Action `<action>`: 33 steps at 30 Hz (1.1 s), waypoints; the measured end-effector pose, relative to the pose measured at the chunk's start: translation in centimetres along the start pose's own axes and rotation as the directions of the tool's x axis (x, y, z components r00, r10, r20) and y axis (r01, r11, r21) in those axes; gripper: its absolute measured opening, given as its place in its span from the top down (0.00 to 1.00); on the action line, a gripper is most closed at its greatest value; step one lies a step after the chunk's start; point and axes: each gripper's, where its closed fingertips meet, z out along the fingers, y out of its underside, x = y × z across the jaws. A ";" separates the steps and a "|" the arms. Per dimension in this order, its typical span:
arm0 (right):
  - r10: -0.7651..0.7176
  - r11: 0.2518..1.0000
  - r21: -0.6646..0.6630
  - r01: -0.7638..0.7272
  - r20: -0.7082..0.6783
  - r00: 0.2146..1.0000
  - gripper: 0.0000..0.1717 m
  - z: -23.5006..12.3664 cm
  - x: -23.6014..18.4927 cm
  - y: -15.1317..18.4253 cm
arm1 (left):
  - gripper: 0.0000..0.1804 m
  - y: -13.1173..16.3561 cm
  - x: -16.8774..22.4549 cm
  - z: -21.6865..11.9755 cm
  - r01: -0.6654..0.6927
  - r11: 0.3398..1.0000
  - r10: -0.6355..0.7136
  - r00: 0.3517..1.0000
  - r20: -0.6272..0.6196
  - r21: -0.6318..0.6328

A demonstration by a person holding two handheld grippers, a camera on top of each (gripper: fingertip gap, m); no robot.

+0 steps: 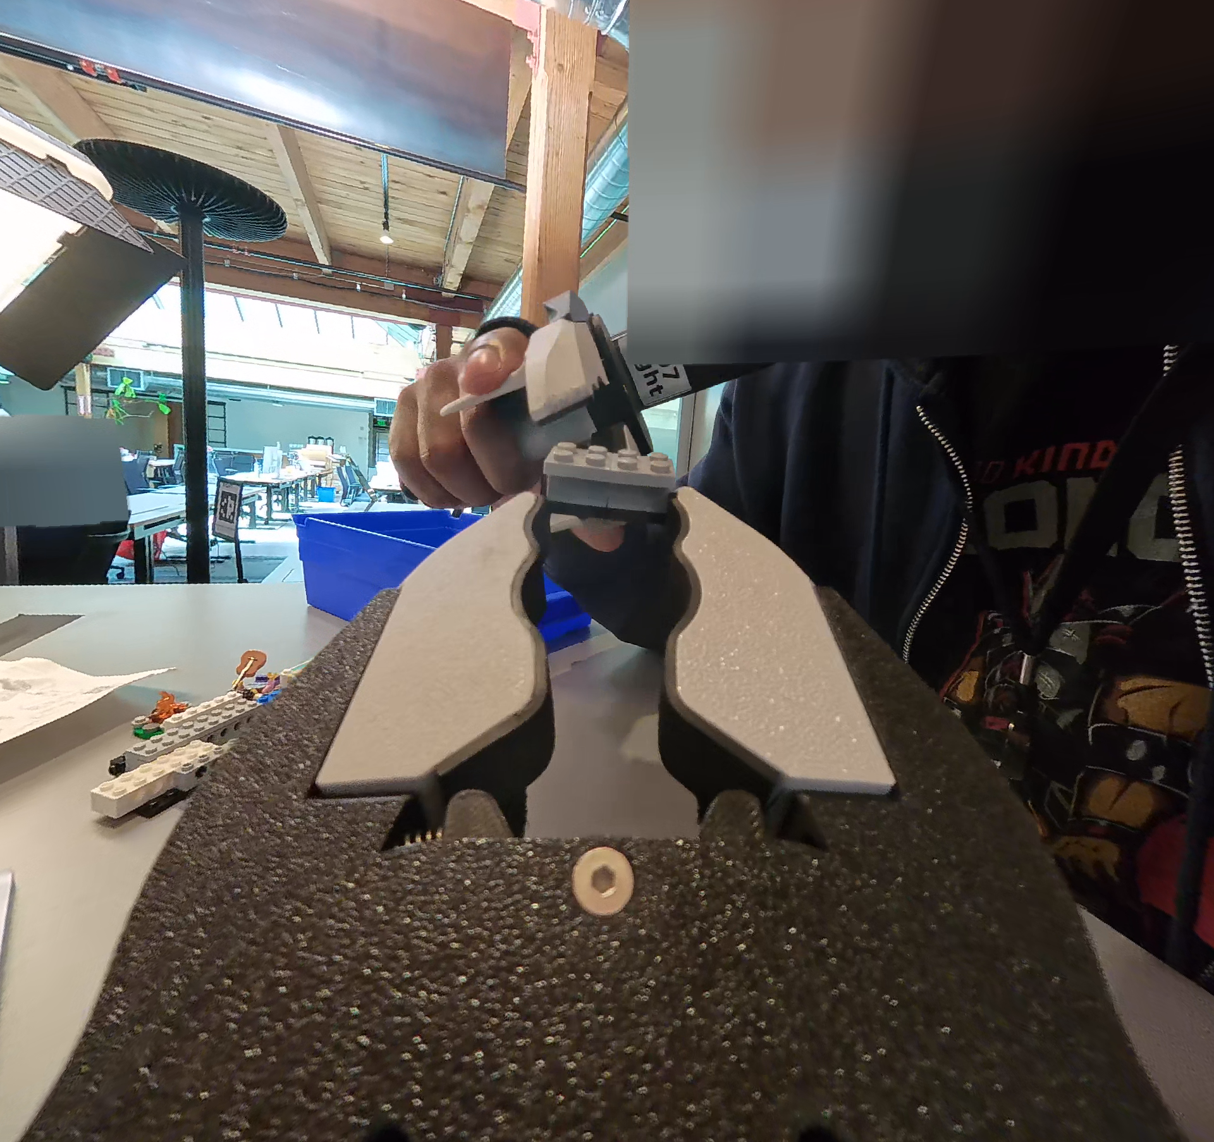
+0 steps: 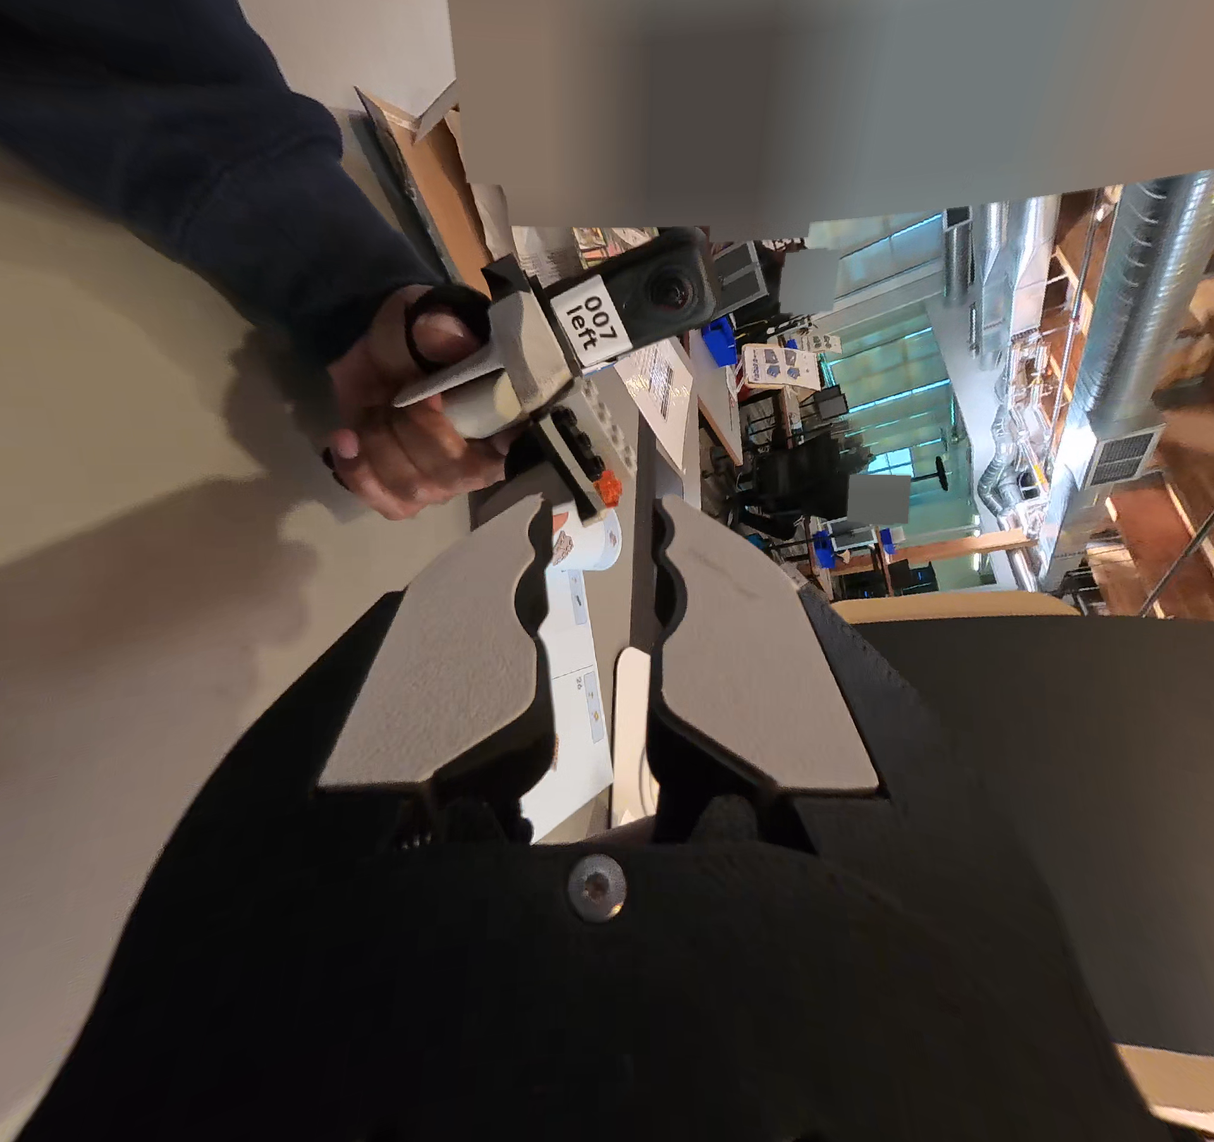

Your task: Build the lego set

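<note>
My left gripper (image 1: 607, 509) is shut on a small grey brick assembly (image 1: 611, 480), a studded grey plate on grey bricks with a black layer beneath. Both pads press on its sides, and it is held in the air in front of a person in a dark hoodie. The right gripper's body (image 1: 558, 368), held in a hand, hovers just above the assembly. In the right wrist view, my right gripper (image 2: 599, 506) is open. The assembly's end (image 2: 584, 499), with black studs and an orange piece (image 2: 607, 487), lies between its fingertips without being gripped. The left gripper (image 2: 525, 355) holds its far side.
A blue bin (image 1: 368, 545) stands on the grey table (image 1: 66, 848) behind the grippers. Longer grey and white brick builds (image 1: 177, 736) with small coloured pieces lie at the left, next to a printed sheet (image 1: 52, 690). An instruction booklet (image 2: 578, 683) lies below the right gripper. Only a small space, under 4 cm, lies between the two pairs of fingers.
</note>
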 end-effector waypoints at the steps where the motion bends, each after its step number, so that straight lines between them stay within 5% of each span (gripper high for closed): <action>1: -0.017 1.000 -0.006 0.016 -0.006 1.000 0.83 0.0 0.0 0.0 | 0.81 0.0 0.0 0.0 0.002 1.000 -0.002 1.000 -0.002 -0.001; 33: -0.175 0.980 -0.100 0.174 0.001 0.985 0.93 0.7 -0.6 1.5 | 0.81 0.8 -1.1 0.1 0.184 0.983 -0.183 0.983 -0.010 0.007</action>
